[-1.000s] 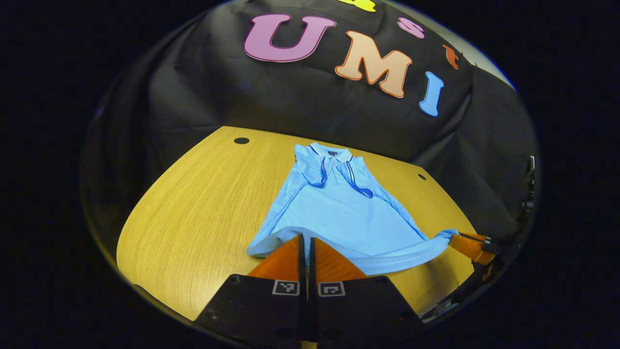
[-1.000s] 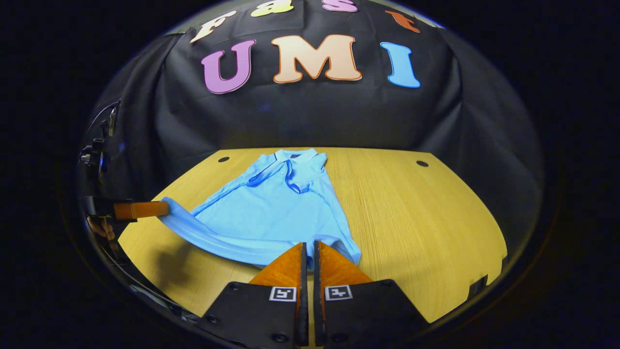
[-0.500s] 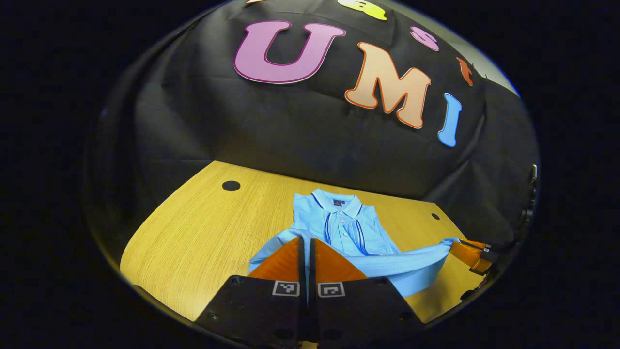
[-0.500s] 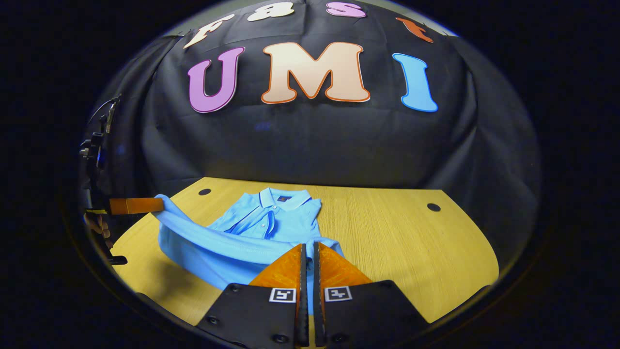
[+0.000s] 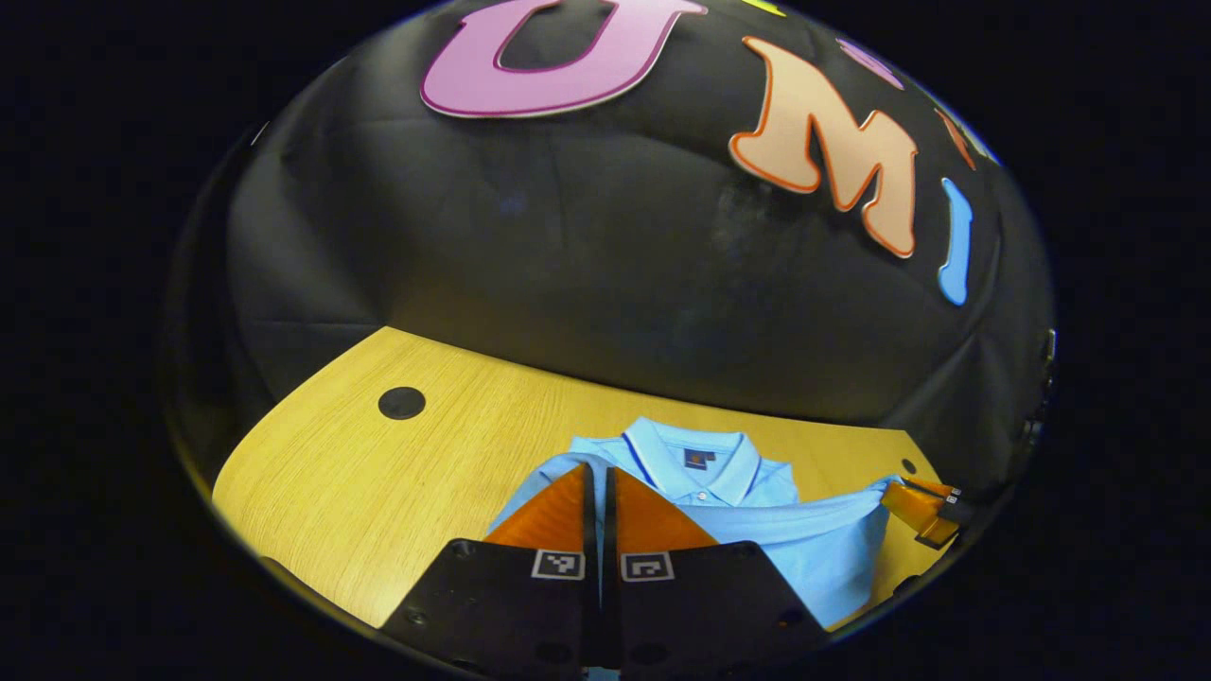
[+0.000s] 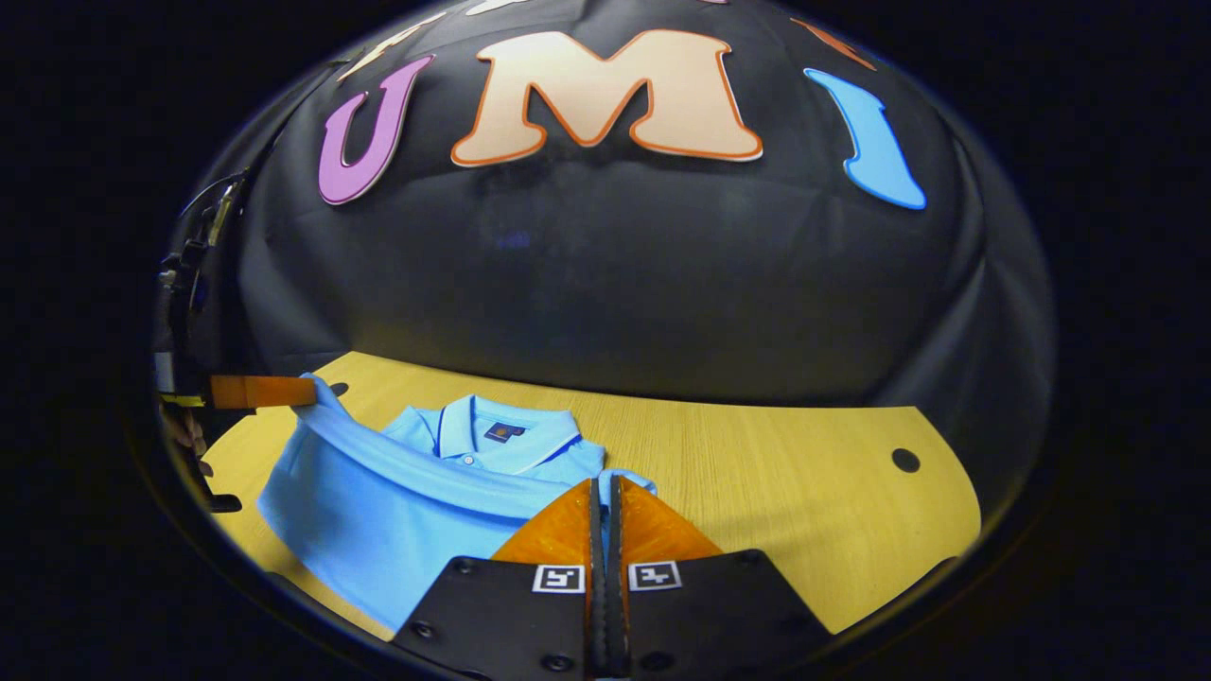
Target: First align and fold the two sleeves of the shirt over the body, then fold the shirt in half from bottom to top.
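- Now your left gripper [image 5: 600, 473] and right gripper [image 6: 605, 487] each have jaws clamped on the shirt [image 6: 397, 511] hem.
- Hem's raised just short of the collar [image 5: 695, 463], above the counter [image 5: 378, 492].

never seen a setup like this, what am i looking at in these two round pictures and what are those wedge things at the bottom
There is no robot arm here. A person holds a two-finger claw in each hand, and a fisheye camera rides on each one, looking forward along its fingers. The wedges at the bottom are those fingers: the left claw in the left gripper view, the right claw in the right gripper view. Each view also catches the other claw off to the side.

On the wooden table lies a light blue polo shirt. Each claw is shut on one corner of the shirt's bottom hem, which is lifted and stretched between them just short of the collar. It looks like the bottom-to-top fold.
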Tool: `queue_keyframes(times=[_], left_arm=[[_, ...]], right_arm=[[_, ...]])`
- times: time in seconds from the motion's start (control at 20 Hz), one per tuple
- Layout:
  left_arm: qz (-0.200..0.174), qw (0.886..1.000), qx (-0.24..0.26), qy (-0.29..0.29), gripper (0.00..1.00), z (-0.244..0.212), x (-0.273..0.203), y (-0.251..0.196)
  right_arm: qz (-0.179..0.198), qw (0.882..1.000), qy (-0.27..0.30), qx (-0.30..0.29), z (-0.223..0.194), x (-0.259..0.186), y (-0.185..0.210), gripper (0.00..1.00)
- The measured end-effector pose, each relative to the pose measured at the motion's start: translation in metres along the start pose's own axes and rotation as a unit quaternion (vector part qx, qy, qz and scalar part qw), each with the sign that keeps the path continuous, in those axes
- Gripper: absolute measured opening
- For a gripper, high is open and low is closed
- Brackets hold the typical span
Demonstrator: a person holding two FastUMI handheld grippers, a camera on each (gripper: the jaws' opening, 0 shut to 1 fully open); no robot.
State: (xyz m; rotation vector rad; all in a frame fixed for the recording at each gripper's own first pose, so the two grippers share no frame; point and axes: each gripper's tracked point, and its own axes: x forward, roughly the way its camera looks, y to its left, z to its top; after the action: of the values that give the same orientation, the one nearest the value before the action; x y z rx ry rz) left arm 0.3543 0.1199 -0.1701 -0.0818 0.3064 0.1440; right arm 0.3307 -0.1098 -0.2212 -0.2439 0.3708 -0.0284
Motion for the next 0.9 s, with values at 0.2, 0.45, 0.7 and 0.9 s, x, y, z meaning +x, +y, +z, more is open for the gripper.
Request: queue_keyframes(times=[0.2,0.45,0.7,0.9], left_arm=[[0.036,0.999,0.013,0.014,0.34,-0.007,0.015,0.022],[0.054,0.998,-0.014,0.008,0.96,-0.006,-0.032,0.037],[0.027,0.999,-0.011,0.024,0.96,-0.02,-0.116,0.032],[-0.003,0.999,0.003,0.034,0.96,-0.026,-0.19,0.021]], right_arm=[[0.012,0.999,0.035,0.017,-0.023,0.006,0.0,0.28],[0.017,0.998,0.032,0.047,-0.016,-0.032,-0.005,1.0],[0.015,0.998,0.019,0.059,0.003,-0.109,0.002,0.96],[0.019,0.997,0.006,0.079,0.015,-0.175,0.023,0.96]])
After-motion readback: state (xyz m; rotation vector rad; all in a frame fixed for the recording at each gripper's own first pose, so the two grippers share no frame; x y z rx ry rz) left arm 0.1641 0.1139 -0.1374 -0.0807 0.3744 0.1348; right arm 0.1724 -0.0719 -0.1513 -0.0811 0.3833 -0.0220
